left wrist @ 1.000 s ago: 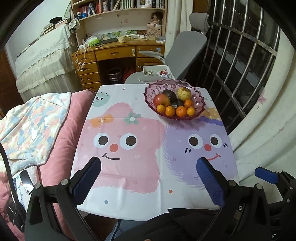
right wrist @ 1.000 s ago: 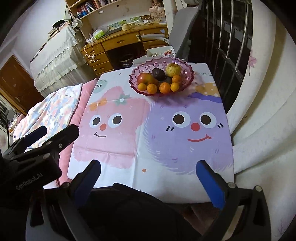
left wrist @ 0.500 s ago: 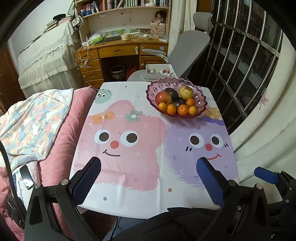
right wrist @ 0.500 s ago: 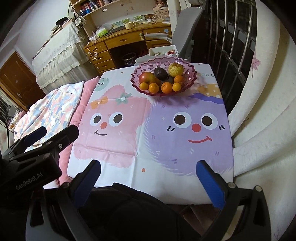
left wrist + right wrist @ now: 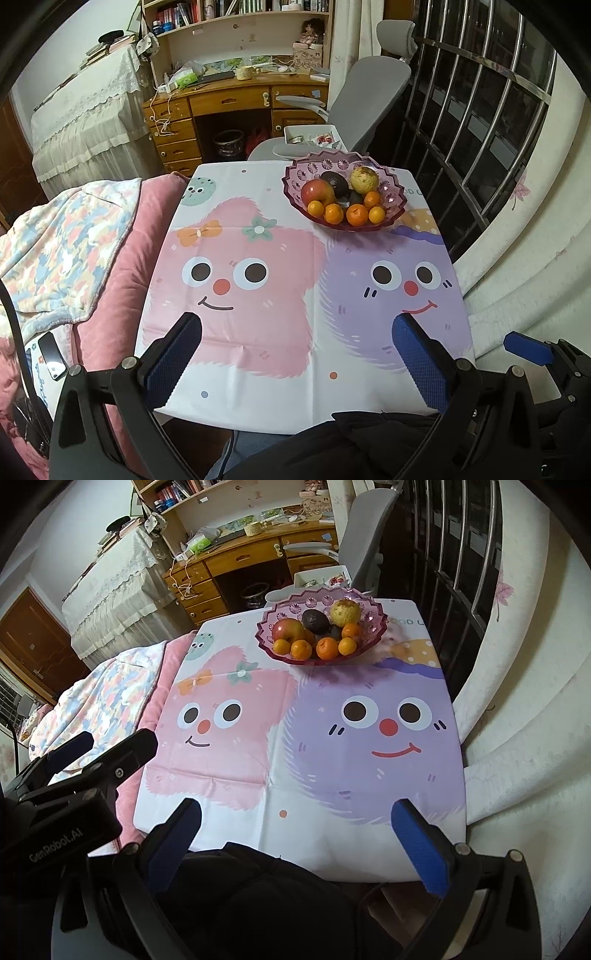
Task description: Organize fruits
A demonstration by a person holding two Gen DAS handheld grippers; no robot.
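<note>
Sitting heaped in a pink scalloped bowl at the far right of the table: fruits, namely a red apple, a dark avocado, a yellowish pear and small oranges. Spread beneath, a cartoon tablecloth bare of loose fruit, fitting either a gathered pile or one awaiting sorting. Hovering near the front edge, well apart from the bowl: left gripper and right gripper, jaws spread wide, holding nothing.

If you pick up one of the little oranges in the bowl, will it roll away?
Probably, once set down: the little orange is round, and the tablecloth looks smooth and flat. In the pink bowl it sits packed against other fruit, so lifting it may shift its neighbours. It looks small and light enough to grip.
</note>
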